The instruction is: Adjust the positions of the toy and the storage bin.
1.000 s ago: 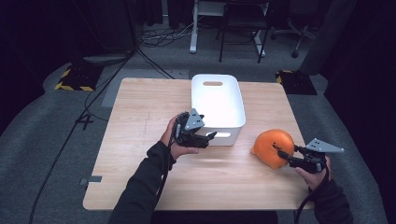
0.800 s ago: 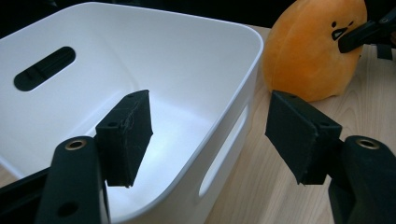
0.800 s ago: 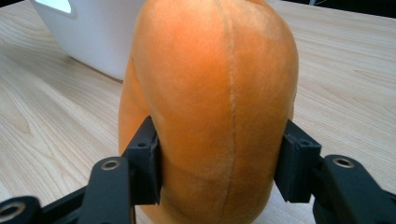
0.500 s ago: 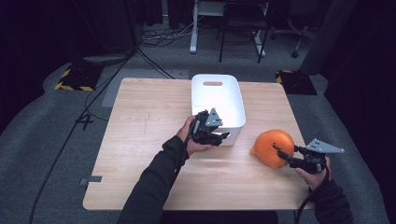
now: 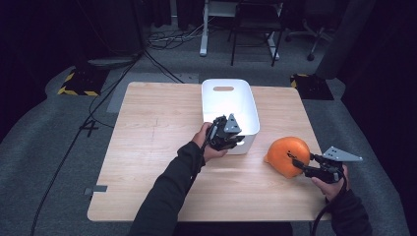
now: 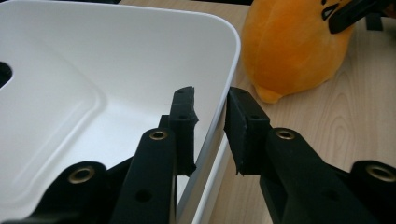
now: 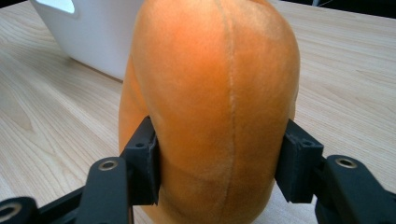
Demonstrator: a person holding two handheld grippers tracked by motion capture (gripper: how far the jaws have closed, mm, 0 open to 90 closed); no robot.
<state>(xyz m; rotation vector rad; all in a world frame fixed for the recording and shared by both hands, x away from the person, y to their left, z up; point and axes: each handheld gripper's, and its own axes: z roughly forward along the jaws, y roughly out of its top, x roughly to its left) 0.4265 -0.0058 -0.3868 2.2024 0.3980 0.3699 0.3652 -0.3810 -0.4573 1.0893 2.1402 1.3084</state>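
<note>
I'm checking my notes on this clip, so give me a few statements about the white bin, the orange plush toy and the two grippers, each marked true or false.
1. The left gripper has its jaws on either side of the white plastic bin's near rim. True.
2. The orange plush toy lies inside the bin. False: it sits on the wooden table, right of the bin.
3. The right gripper has its jaws against both sides of the plush toy. True.
4. The bin is full of small items. False: its inside looks bare.
</note>
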